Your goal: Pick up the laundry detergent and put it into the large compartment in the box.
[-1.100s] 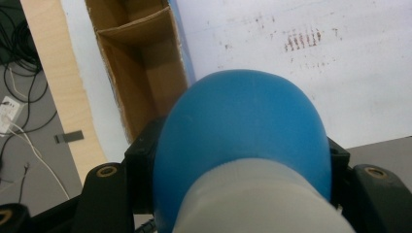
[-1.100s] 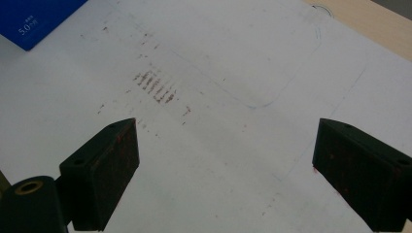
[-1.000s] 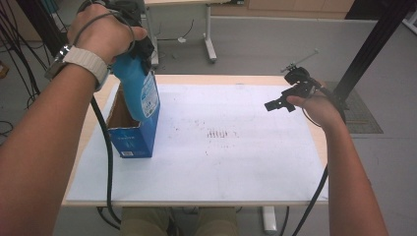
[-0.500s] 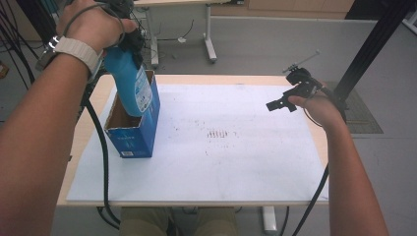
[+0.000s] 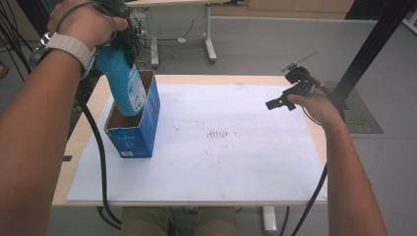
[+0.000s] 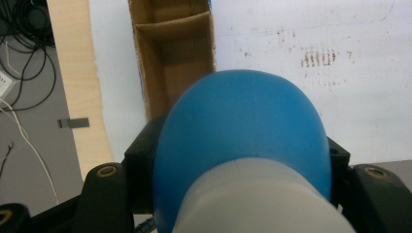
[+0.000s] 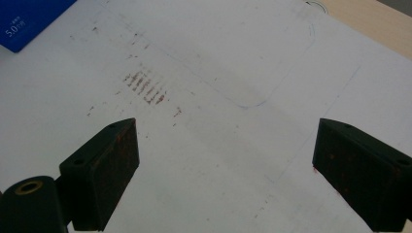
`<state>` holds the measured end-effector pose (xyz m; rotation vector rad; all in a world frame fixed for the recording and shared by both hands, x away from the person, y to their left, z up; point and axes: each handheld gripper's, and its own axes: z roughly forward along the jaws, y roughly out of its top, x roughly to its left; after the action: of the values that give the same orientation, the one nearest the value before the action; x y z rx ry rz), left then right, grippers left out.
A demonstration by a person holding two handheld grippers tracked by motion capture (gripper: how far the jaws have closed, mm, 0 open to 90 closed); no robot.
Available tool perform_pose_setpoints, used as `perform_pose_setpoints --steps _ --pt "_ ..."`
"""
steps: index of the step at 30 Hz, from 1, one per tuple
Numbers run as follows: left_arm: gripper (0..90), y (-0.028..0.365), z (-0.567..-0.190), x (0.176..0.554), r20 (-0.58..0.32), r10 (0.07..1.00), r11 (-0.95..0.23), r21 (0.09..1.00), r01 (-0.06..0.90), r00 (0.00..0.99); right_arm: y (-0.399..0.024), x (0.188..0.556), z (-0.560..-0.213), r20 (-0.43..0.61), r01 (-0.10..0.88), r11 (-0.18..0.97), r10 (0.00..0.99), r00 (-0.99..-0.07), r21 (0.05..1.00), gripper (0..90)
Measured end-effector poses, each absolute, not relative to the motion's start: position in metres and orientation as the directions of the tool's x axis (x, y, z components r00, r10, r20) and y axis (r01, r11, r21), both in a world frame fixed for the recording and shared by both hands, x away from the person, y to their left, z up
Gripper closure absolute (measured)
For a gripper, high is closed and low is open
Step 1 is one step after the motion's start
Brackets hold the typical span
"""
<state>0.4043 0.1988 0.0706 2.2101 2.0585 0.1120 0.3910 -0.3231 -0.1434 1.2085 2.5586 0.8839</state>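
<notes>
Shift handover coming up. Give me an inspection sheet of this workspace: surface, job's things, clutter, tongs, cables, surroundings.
Surface: wooden table under a white sheet; reddish-brown smudges mid-sheet, faint pen outlines in the right gripper view.
Job's things: blue bottle, white cap toward the tongs, lower end inside the open top of the blue carton; cardboard interior shows.
Clutter: nothing seen.
Tongs: left tongs shut on the bottle's upper part; right tongs open, holding nothing, above the sheet's right side.
Cables: black cable hangs from the left hand over the table's near edge; another trails from the right.
Surroundings: grey floor, desk legs behind, loose wires left, black post right.
</notes>
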Motion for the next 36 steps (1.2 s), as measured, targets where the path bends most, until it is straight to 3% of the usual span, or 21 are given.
perform_pose_setpoints --steps 36 --pt "38.3 0.218 0.039 0.430 -0.006 0.999 -0.035 0.125 0.992 0.036 -0.315 0.409 -0.153 0.096 0.654 0.512 0.742 -0.663 0.557 9.3"
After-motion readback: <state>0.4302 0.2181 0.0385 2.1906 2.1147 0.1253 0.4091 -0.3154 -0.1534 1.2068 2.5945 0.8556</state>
